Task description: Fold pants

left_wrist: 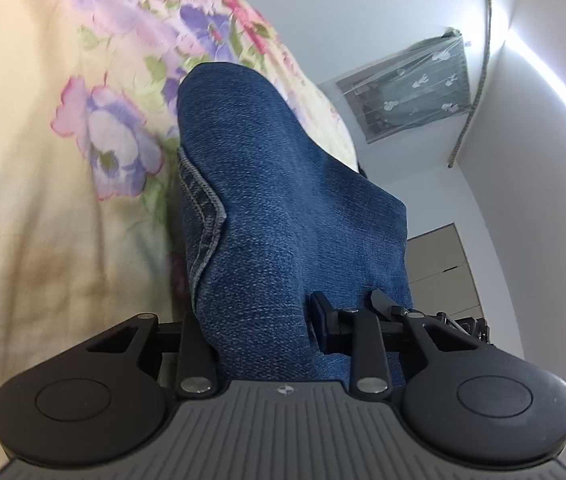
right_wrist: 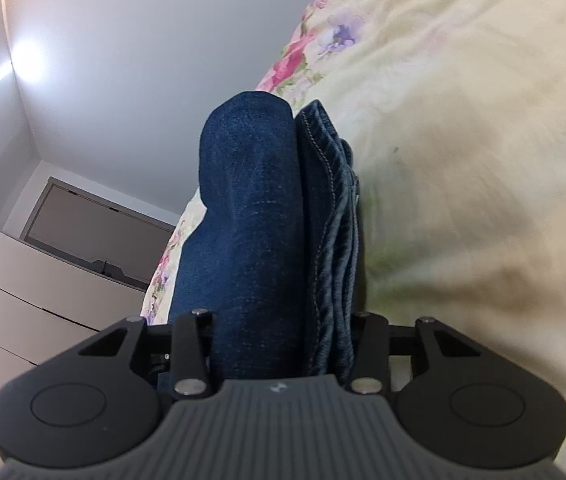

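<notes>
**A bedroom in a home**

A soft cream bedcover printed with pink and purple flowers [left_wrist: 83, 128] fills much of both views, lying in gentle wrinkles like bedding on a mattress. Beyond it stand plain white walls [right_wrist: 131, 40] and a pale beige chest of drawers [right_wrist: 23, 288] with flat fronts. A window screened by a dark grey curtain with small white flower shapes [left_wrist: 407, 88] sits in one wall, and a thin cable [left_wrist: 479, 64] runs down beside it.

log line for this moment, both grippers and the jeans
left gripper: shut on jeans | right gripper: shut on jeans | floral bedsheet underneath
</notes>
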